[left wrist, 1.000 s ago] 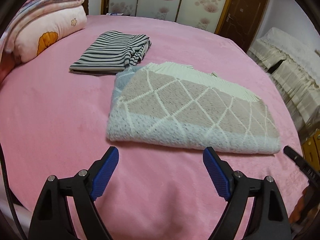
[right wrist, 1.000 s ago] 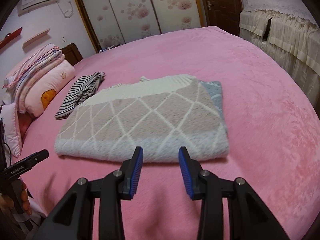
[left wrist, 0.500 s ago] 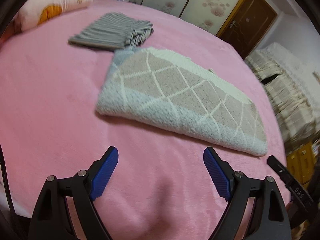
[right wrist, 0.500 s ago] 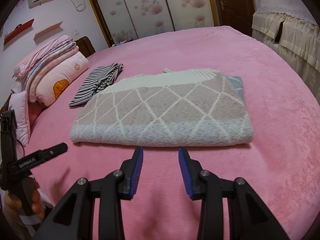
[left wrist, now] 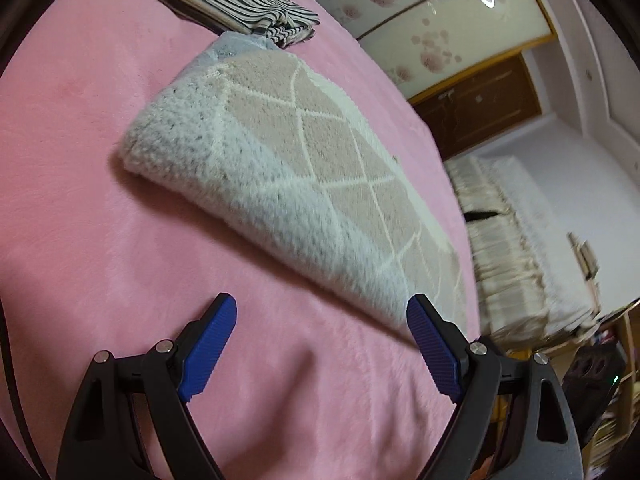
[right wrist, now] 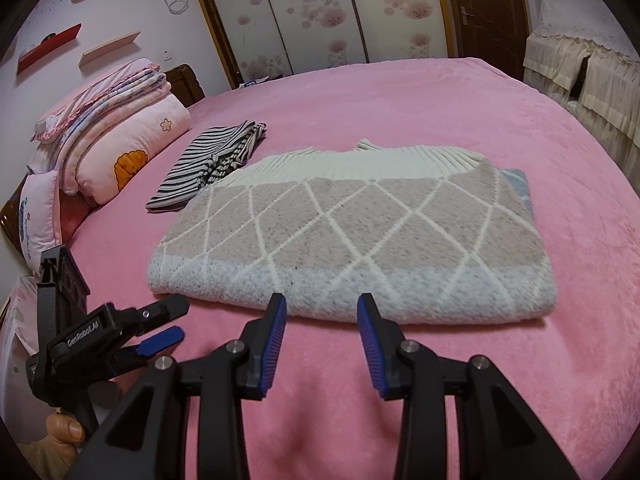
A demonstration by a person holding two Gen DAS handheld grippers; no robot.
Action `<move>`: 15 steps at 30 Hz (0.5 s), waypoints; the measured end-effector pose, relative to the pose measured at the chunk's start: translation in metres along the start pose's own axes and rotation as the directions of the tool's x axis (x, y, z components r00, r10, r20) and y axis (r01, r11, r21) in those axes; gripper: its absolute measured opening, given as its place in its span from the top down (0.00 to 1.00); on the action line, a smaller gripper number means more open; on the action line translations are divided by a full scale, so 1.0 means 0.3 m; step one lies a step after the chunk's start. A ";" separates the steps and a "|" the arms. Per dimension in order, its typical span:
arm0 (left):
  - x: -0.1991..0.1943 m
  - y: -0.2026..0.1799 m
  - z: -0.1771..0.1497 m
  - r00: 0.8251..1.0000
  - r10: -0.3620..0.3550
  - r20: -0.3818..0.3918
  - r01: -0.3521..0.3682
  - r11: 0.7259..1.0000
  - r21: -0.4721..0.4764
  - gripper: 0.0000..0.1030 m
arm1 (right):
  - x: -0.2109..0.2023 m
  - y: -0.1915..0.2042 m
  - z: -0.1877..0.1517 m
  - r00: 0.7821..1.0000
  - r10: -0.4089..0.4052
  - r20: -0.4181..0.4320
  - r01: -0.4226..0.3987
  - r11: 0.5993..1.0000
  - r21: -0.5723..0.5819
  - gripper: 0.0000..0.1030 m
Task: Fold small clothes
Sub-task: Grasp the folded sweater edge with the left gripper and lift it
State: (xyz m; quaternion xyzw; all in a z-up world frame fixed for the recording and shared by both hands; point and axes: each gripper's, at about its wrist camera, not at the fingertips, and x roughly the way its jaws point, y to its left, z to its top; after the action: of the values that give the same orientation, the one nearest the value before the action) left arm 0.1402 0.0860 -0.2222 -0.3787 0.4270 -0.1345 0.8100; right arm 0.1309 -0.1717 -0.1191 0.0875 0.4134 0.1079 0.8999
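Folded sweater point(right wrist: 352, 240) lies on pink bed point(right wrist: 400, 112), beside striped garment point(right wrist: 212, 160).

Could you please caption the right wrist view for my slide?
Open right gripper nears a folded diamond-pattern sweater on a pink bed.

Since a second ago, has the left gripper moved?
Yes. The left gripper has dropped and rolled: the diamond-patterned sweater now looms larger and tilted.
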 end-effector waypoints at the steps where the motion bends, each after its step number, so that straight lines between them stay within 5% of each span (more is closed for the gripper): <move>1: 0.017 0.009 0.012 1.000 -0.013 0.014 0.013 1.000 -0.011 0.16 | 0.013 0.003 0.002 1.000 0.002 -0.003 -0.002 1.000 -0.003 0.64; 15: 0.138 0.104 0.183 0.974 -0.109 0.200 0.135 0.983 -0.122 0.16 | 0.152 0.028 0.037 1.000 0.007 -0.015 -0.008 0.999 -0.039 0.64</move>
State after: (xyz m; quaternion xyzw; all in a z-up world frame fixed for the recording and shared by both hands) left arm 0.2054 0.1120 -0.2503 -0.4693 0.3306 -0.1177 0.8103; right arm 0.1675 -0.1523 -0.1430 0.0709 0.4176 0.1200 0.8979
